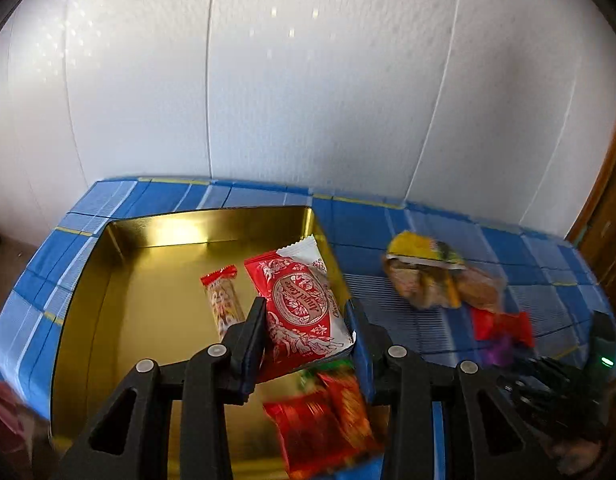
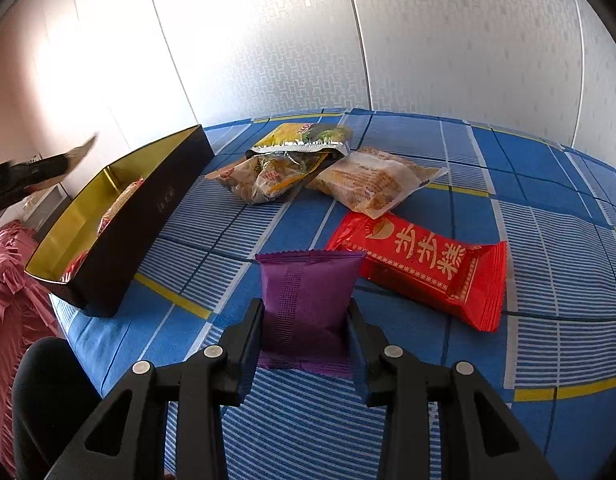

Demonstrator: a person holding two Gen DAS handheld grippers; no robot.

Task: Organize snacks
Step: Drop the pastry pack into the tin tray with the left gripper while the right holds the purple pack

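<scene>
Right wrist view has my right gripper [image 2: 306, 320] open around the purple packet [image 2: 306, 304], so I judge closing comes next, then carrying it to the tin [image 2: 148, 216] at ten o'clock, where my left gripper [image 1: 306, 316] straddles the red-and-white cake packet [image 1: 300, 308], its grip unclear.

**Matte black tools with silver pivots**

The left tool [image 1: 306, 334] and right tool [image 2: 306, 334] look alike: matte black plastic linkages with triangular cut-outs, round silver screw heads at the pivots, and flat dark fingers [image 2: 248, 344] edged with bluish pads.
</scene>
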